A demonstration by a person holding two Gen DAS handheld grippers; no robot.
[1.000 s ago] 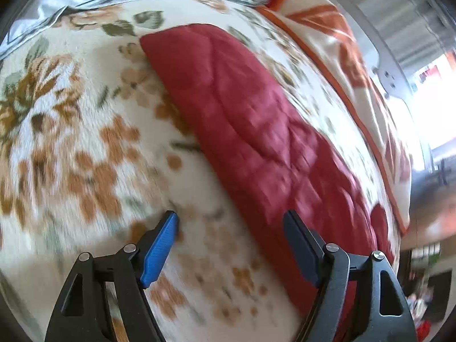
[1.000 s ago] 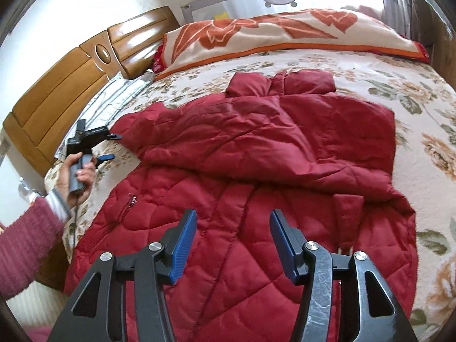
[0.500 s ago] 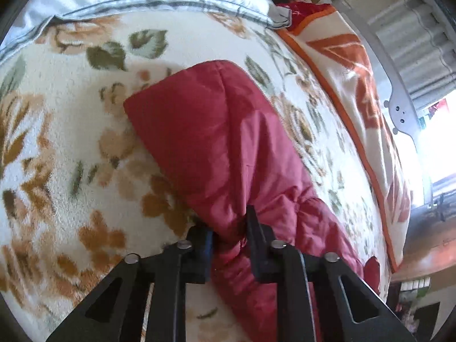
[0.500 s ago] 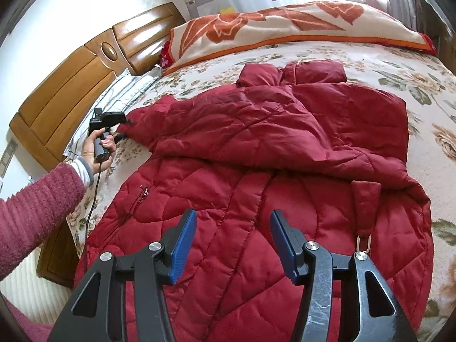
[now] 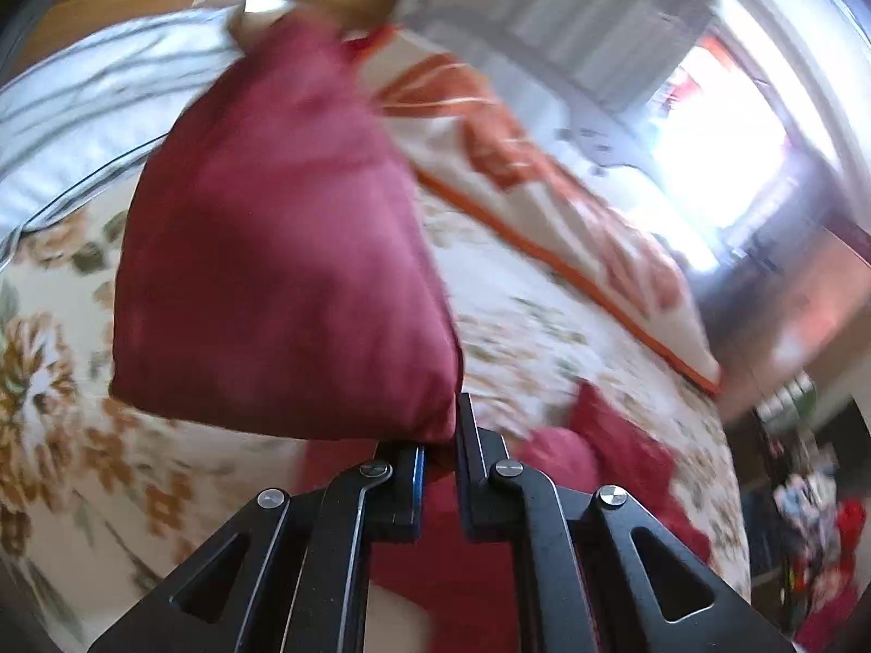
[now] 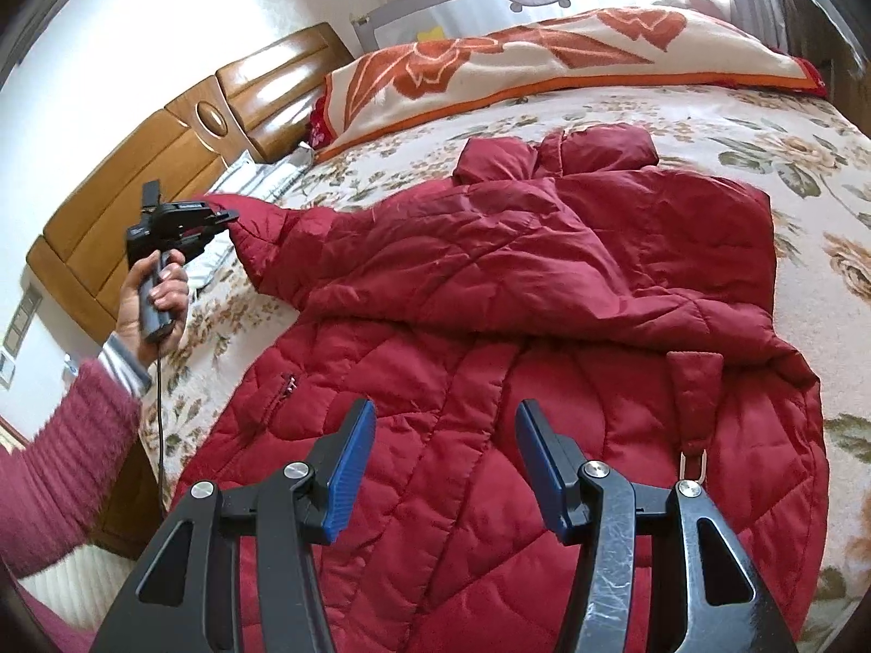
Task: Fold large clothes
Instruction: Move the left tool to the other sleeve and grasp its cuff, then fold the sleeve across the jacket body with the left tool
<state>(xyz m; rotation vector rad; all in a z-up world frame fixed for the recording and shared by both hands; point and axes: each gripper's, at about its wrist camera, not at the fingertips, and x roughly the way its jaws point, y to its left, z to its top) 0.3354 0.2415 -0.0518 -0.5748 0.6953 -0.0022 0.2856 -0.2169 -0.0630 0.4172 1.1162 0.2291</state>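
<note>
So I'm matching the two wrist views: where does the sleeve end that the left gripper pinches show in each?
Left wrist: sleeve end fills centre-left, lifted, clamped in the left gripper.
Right wrist: same sleeve end at mid-left, at the left gripper.
Shared landmark: the orange-flowered blanket.

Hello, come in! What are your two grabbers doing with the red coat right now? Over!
Left gripper shut on sleeve cuff, cuff off the bed. Right gripper open, empty, above red quilted coat. Nothing in the way.
</note>
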